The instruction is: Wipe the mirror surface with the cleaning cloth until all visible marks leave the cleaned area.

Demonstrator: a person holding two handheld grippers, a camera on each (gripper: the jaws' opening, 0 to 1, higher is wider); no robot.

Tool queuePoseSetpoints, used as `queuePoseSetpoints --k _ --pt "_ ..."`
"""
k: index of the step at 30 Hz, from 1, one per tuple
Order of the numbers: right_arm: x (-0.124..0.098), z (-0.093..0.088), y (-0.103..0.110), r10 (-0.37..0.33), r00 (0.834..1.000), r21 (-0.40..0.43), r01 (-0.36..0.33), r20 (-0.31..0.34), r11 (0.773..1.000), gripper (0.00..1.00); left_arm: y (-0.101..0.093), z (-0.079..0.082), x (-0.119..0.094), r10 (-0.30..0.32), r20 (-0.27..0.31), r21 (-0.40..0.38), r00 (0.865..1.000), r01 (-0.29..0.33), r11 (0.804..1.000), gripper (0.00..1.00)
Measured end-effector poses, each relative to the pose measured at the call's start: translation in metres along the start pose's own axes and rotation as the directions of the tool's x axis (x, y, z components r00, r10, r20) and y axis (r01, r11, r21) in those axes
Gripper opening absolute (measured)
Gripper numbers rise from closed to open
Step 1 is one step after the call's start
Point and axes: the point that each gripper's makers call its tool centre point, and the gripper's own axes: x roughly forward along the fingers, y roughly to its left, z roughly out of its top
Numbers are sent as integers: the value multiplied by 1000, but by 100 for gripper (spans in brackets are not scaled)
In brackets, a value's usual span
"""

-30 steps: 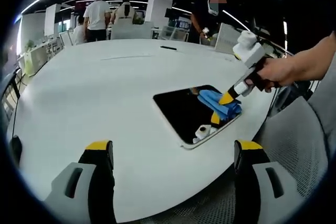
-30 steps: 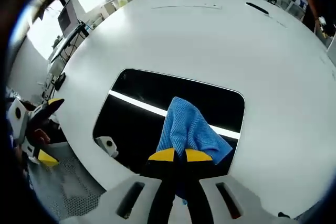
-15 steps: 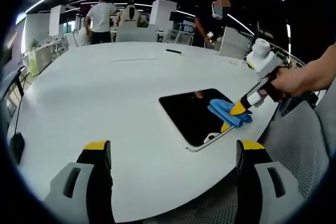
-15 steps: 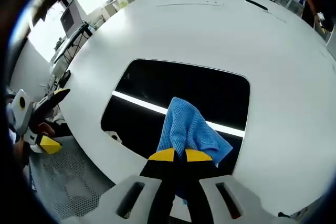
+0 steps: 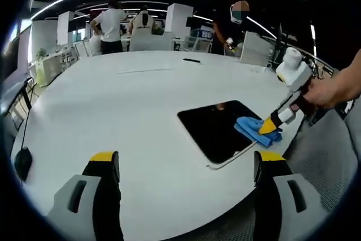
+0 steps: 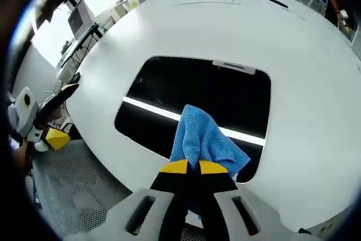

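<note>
- Now: right gripper (image 6: 188,167) jaws clamped on blue cleaning cloth (image 6: 204,138); cloth sits on near edge of mirror (image 6: 169,91).
- Mirror lies flat on white table (image 6: 237,32), dark glass runs ahead and to the left of the jaws in right gripper view; unwiped area judged that way.
- Left gripper (image 5: 186,165) jaws wide apart, empty, well apart from mirror; right is nearer.
- No marks legible on glass; ceiling-light reflection only.
- Nothing on the glass in the cloth's way; people (image 5: 110,22) far behind the table.

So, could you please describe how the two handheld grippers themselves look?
The left gripper has grey jaw bodies with black inner faces and yellow tips. The right gripper matches, yellow tips on black; in the left gripper view its white camera box tops a black handle.
</note>
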Motion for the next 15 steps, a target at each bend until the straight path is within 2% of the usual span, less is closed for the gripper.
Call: queuePoseSetpoints --k 1,2,4,6,9,15 --pt "0 0 0 0 1000 0 0 0 1000 0 -3 -7 0 -15 -37 -18 999 15 1000 99" --pt "0 1 0 0 1000 -1 0 1 1000 0 -3 -8 0 -21 -46 -20 999 20 1000 99" --pt "0 0 0 0 1000 5 0 5 1000 0 0 -6 0 -9 -26 -9 1000 9 1000 99" --pt "0 -1 1 1 1000 7 -1 5 1000 0 3 -11 -2 8 -40 17 999 -7 1000 99" --pt "0 -1 1 -2 1000 5 2 4 1000 0 5 -10 -3 21 -42 -21 999 -22 1000 99" --pt "0 -1 1 7 1000 -16 -7 8 1000 0 0 -9 0 -2 -50 -1 999 2 1000 99"
